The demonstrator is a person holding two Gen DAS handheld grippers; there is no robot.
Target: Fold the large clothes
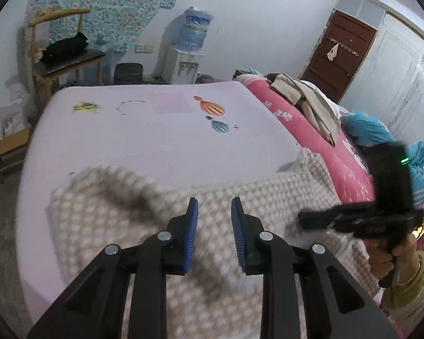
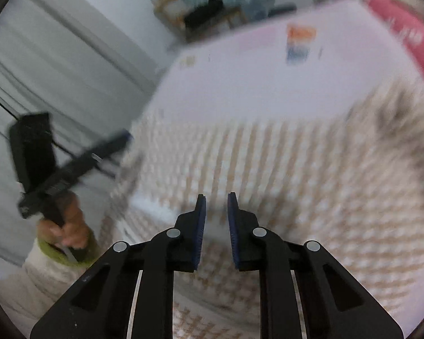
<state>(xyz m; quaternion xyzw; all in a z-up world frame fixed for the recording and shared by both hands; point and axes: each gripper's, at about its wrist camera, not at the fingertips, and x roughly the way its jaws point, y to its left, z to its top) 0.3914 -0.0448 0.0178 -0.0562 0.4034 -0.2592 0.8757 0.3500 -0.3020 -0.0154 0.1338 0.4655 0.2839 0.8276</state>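
Observation:
A large beige-and-white checked garment (image 1: 144, 214) lies spread on the near part of the pale pink bed (image 1: 144, 135). It also fills the right wrist view (image 2: 282, 175), which is blurred. My left gripper (image 1: 214, 203) is open and empty, held above the garment's middle. My right gripper (image 2: 216, 197) is open and empty, above the garment. In the left wrist view the right gripper (image 1: 305, 217) shows at the garment's right edge. In the right wrist view the left gripper (image 2: 121, 138) shows at the garment's left edge.
A pink quilt (image 1: 291, 118) with beige clothes (image 1: 305, 99) on it lies along the bed's right side, with blue bedding (image 1: 373, 132) behind. A wooden chair (image 1: 65, 53), water dispenser (image 1: 186, 56) and stool (image 1: 8, 147) stand beyond and left of the bed.

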